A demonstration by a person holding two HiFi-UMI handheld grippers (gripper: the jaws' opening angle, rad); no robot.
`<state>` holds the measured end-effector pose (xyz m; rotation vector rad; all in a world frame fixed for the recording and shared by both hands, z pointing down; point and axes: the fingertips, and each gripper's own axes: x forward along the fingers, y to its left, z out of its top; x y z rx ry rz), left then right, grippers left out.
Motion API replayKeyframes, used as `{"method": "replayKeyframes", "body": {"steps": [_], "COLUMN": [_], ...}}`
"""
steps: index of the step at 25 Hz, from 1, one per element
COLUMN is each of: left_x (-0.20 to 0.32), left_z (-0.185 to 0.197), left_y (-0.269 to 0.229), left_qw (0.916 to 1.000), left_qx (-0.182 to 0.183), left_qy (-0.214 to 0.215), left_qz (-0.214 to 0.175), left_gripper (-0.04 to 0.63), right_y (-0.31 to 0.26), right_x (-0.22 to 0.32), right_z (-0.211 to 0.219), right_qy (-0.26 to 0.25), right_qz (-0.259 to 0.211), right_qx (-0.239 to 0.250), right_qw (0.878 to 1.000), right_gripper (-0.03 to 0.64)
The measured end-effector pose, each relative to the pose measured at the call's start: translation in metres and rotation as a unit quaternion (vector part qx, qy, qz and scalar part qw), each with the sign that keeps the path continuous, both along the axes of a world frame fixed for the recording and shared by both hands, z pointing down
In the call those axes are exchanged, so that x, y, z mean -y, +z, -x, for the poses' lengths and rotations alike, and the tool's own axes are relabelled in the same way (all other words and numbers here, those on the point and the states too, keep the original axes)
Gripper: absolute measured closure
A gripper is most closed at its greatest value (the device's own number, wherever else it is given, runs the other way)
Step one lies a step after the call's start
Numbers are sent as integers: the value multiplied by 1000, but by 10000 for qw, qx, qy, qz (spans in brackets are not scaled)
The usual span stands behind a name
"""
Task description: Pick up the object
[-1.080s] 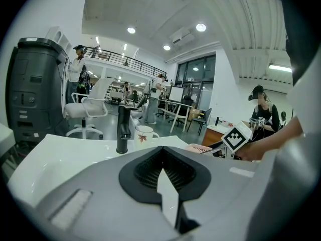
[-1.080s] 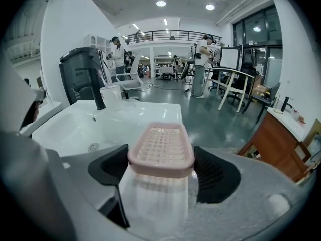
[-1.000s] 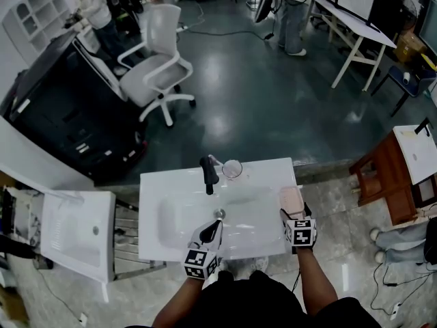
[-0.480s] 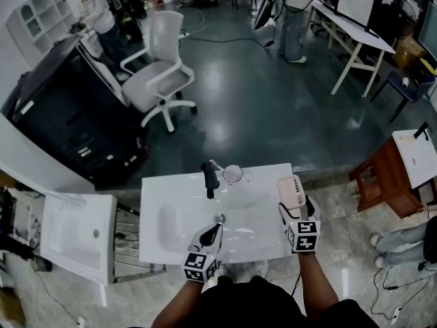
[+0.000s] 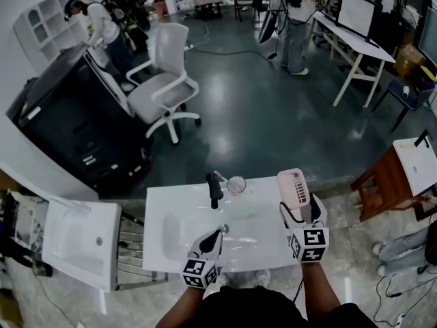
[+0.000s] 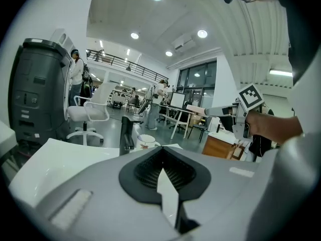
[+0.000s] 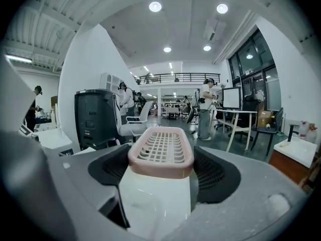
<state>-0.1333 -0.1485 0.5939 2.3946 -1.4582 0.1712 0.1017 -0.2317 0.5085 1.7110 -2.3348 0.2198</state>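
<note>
A pink soap dish with a slotted grid top and a white base is held above the right end of the white sink counter. My right gripper is shut on it. In the right gripper view the pink soap dish fills the space between the jaws, which press on both of its sides. My left gripper hovers over the front of the basin, shut with nothing in it. In the left gripper view my left gripper has its pads together, and the right gripper with the dish shows at the right.
A black faucet and a clear glass cup stand at the back of the counter. A second white basin lies to the left. A brown wooden stand is at the right. A white office chair and people stand beyond.
My right gripper has lifted the pink soap dish off the counter's right end and raised it. The left gripper has stayed over the basin.
</note>
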Motion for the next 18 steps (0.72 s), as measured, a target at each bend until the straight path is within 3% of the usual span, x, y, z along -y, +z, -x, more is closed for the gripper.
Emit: {"method": "replayKeyframes", "body": {"steps": [6,18], "left_x": [17,39], "left_z": [11,4], "left_y": [-24,-48], "left_qw": [9992,9978], "left_qx": [-51,-92], "left_qy": [-117,-12], "left_qz": [-382,-650], "left_gripper": [577,577], "right_y": [-25,-38], "right_x": [-5,6], "right_z": [1,-8], "right_qy": [-18,99], "right_qz": [-215,-372], "right_qx": [102,84], "right_qw": [9997,9992], "right_gripper": [209,209]}}
